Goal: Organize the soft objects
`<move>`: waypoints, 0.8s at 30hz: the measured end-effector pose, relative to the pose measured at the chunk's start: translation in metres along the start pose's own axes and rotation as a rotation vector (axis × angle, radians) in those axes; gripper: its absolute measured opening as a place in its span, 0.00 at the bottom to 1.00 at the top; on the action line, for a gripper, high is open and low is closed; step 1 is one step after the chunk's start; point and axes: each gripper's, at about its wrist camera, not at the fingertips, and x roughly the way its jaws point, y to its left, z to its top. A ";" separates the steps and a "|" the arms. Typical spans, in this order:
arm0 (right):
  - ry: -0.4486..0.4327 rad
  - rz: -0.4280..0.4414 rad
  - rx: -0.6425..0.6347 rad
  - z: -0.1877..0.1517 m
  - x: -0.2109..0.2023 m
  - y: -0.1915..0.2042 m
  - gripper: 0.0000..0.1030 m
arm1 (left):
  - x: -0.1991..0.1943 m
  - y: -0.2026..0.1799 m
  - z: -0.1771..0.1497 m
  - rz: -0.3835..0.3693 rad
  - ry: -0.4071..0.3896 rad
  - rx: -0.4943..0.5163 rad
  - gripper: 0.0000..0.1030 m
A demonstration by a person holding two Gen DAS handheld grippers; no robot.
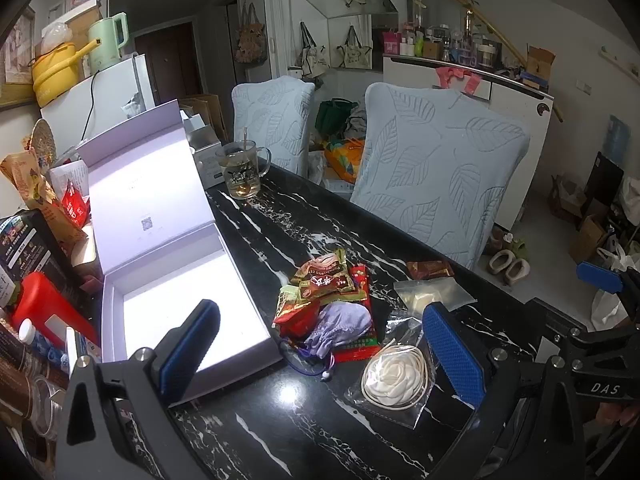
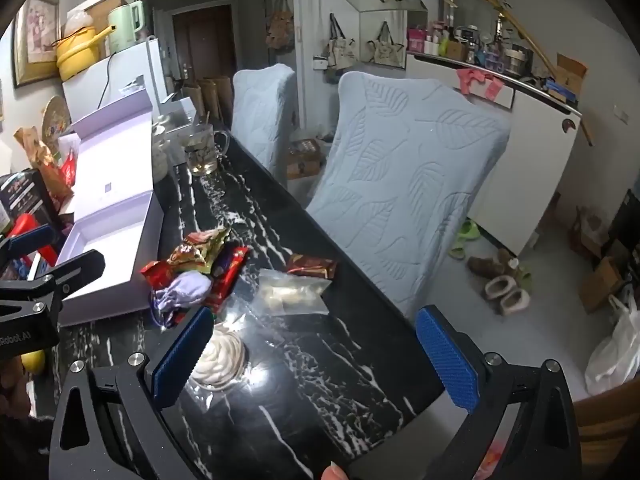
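Left wrist view shows both tongs, left tongs [image 1: 320, 356] and right tongs [image 2: 316, 356], spread apart and empty above the desk [image 1: 280, 420]. Purple pouch [image 1: 340, 322] lies on snack packets [image 1: 320, 280] beside the open box [image 1: 184, 300]; pinch its bunched middle, avoiding the drawstring.

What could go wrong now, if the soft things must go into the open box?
1. The purple pouch lies on top of red snack packets; a grasp there may drag packets along.
2. The white flower sits in a slippery clear bag, so the left gripper, open above it, might pinch only plastic.
3. The glass mug stands near the box and could be bumped.
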 end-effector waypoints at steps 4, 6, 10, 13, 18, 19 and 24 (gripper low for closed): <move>0.001 0.003 0.000 0.000 0.000 -0.001 1.00 | -0.002 -0.001 0.000 -0.001 -0.004 0.000 1.00; 0.001 0.004 -0.001 0.000 0.000 -0.001 1.00 | -0.002 -0.002 -0.001 0.000 -0.004 0.001 1.00; 0.000 0.004 -0.002 0.000 0.000 -0.001 1.00 | -0.002 -0.001 0.000 -0.002 -0.004 -0.001 1.00; -0.001 0.004 -0.005 0.000 0.001 0.000 1.00 | -0.002 -0.001 -0.001 -0.003 -0.003 -0.002 1.00; -0.007 -0.004 -0.015 0.000 0.000 0.003 1.00 | -0.002 -0.002 -0.001 -0.003 -0.004 -0.001 1.00; -0.008 -0.004 -0.017 -0.001 0.000 0.003 1.00 | -0.002 -0.002 -0.001 -0.002 -0.004 -0.002 1.00; -0.010 -0.003 -0.027 0.000 0.001 0.005 1.00 | -0.003 -0.002 0.000 -0.004 -0.004 -0.002 1.00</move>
